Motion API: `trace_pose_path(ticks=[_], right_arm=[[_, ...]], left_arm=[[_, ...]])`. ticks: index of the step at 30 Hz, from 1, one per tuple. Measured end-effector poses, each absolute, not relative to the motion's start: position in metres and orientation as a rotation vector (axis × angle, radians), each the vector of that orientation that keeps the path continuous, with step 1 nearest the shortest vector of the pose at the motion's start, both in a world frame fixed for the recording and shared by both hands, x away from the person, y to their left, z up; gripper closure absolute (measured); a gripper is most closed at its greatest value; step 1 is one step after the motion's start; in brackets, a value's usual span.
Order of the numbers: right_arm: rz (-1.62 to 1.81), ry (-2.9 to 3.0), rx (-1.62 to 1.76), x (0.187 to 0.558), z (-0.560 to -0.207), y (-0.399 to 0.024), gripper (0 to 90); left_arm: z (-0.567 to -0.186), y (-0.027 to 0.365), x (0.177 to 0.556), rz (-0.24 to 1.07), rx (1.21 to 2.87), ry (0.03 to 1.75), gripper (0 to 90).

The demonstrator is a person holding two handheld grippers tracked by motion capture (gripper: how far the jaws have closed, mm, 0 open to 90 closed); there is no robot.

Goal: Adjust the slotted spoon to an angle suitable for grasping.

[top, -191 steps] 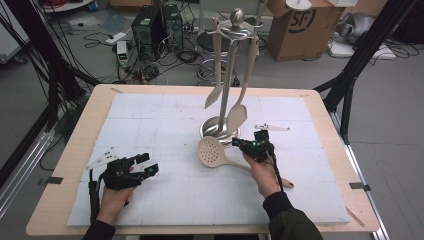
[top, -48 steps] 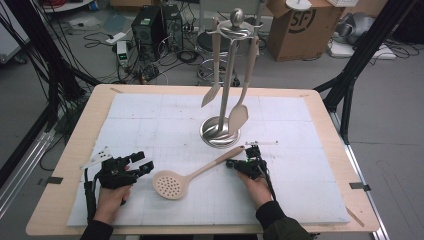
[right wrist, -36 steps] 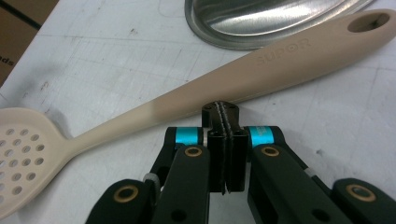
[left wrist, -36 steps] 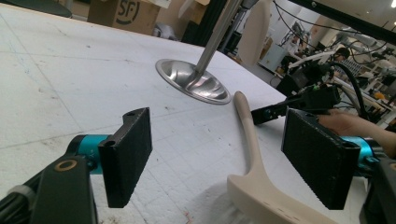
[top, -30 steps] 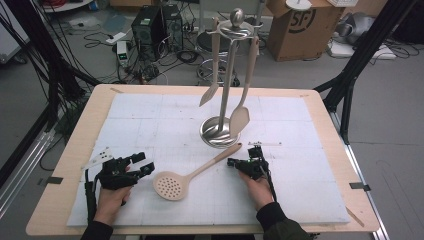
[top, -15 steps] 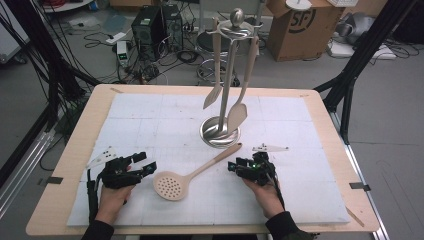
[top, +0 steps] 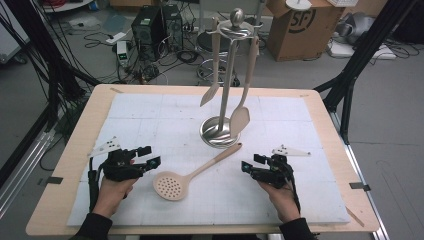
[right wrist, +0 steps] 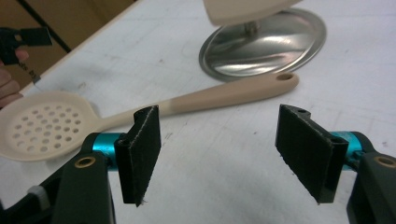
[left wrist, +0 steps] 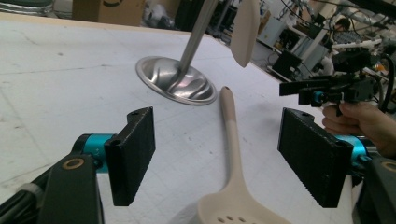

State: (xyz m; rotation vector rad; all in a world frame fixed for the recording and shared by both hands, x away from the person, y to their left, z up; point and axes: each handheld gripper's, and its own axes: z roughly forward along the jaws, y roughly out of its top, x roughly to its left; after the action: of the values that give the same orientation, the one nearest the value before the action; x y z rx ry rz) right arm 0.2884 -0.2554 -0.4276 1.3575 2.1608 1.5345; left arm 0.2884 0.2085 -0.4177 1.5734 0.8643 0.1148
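Note:
A beige slotted spoon (top: 172, 186) lies flat on the white mat, its handle pointing up-right toward the steel utensil stand (top: 216, 134). My left gripper (top: 149, 156) hovers open just left of the spoon's head. In the left gripper view the spoon's handle (left wrist: 233, 140) runs on the mat beyond its wide-apart jaws. My right gripper (top: 250, 164) is open, a little right of the handle's end. Its jaws have just been opening, with nothing between them. The right gripper view shows the spoon (right wrist: 42, 126) lying ahead of the jaws, with the stand's base (right wrist: 271, 46) behind.
Two beige utensils hang from the stand: a spatula (top: 239, 120) low over the base and another (top: 210, 92) to its left. The mat covers a wooden table (top: 95, 107). Boxes, cables and black frame legs stand on the floor beyond the far edge.
My right gripper let go of the spoon's handle, opened and drew back to the right. The spoon stays on the mat. My left gripper has risen slightly.

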Motion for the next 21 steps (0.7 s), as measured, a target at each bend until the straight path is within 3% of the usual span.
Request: trace_pose_path(ticks=[8,21], right_arm=[[1.531,2.148,1.358,0.284,-0.429,-0.267,30.3],[1.525,2.114,1.406,0.282,-0.431,-0.276,30.5]], left_arm=[[-0.413,0.191,0.292,0.151,1.618,0.84,28.1],[-0.402,0.169,0.299,0.083,1.694,0.819,28.7]])
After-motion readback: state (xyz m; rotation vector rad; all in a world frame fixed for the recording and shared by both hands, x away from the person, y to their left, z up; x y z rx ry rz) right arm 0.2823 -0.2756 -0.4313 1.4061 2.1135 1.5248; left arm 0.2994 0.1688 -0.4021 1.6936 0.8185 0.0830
